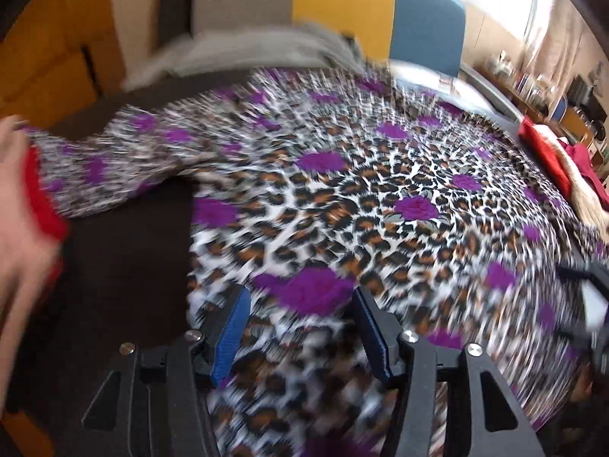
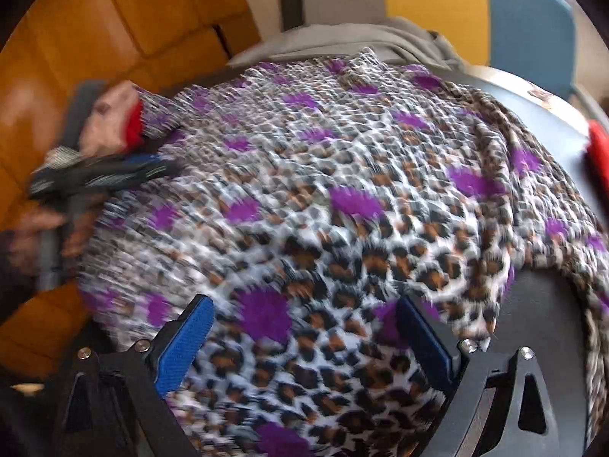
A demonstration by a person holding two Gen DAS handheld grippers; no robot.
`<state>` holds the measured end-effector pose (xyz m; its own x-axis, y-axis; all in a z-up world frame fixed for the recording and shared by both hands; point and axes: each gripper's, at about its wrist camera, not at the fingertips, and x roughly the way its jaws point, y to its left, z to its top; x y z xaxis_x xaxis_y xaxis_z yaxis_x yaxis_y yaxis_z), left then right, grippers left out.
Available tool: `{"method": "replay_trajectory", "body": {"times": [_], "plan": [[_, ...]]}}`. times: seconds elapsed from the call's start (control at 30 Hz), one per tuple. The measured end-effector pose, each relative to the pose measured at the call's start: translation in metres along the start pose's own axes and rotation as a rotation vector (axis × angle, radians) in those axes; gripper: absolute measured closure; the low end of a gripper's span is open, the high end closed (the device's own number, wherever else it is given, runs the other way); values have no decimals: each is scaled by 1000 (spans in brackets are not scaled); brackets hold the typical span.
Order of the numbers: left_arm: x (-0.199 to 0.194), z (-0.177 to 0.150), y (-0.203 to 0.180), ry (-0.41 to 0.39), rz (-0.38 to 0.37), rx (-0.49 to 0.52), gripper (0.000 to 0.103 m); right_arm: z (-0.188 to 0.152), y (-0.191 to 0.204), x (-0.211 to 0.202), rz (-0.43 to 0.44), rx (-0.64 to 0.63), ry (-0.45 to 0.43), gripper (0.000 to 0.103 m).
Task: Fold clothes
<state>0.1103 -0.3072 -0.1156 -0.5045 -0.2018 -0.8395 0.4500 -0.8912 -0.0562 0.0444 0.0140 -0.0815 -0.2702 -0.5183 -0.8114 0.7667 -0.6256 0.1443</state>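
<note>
A leopard-print garment with purple spots (image 1: 342, 198) lies spread over a dark table (image 1: 125, 266). One sleeve stretches out to the left, with a red cuff (image 1: 42, 194) at its end. My left gripper (image 1: 300, 301) is open just above the cloth, holding nothing. In the right wrist view the same garment (image 2: 323, 198) covers most of the table. My right gripper (image 2: 304, 308) is open over its near edge and empty. The left gripper also shows in the right wrist view (image 2: 114, 175), near the red cuff. Both views are motion-blurred.
A folded grey garment (image 1: 259, 49) lies at the table's far edge. Red and beige clothes (image 1: 559, 163) are heaped at the right. A blue chair (image 1: 426, 19) and yellow panels stand behind. The floor is wooden (image 2: 76, 38).
</note>
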Motion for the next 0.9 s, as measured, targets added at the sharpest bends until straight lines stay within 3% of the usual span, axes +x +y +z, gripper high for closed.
{"method": "replay_trajectory", "body": {"times": [0.1, 0.23, 0.3, 0.4, 0.5, 0.57, 0.63, 0.73, 0.9], "plan": [[-14, -26, 14, -52, -13, -107, 45, -11, 0, 2, -115, -24, -51, 0], [-8, -18, -1, -73, 51, -62, 43, -1, -13, 4, -134, 11, -47, 0], [-2, 0, 5, -35, 21, -96, 44, 1, -10, 6, -135, -20, -33, 0], [-10, 21, 20, -10, -105, -172, 48, 3, -14, 10, -134, -39, -1, 0], [-25, 27, 21, -38, -149, -141, 47, 10, -16, 3, -190, 56, 44, 1], [-24, 16, 18, -4, -178, -116, 47, 5, 4, -18, -147, 55, -18, 0], [-24, 4, 16, 25, -195, -89, 47, -7, 34, -31, -75, 9, -41, 0], [-23, -13, 15, 42, -184, -40, 47, -35, 68, -29, 8, -53, 19, 0], [-20, -11, 29, 110, -224, -36, 47, -91, 72, -34, -153, -235, 109, 0]]}}
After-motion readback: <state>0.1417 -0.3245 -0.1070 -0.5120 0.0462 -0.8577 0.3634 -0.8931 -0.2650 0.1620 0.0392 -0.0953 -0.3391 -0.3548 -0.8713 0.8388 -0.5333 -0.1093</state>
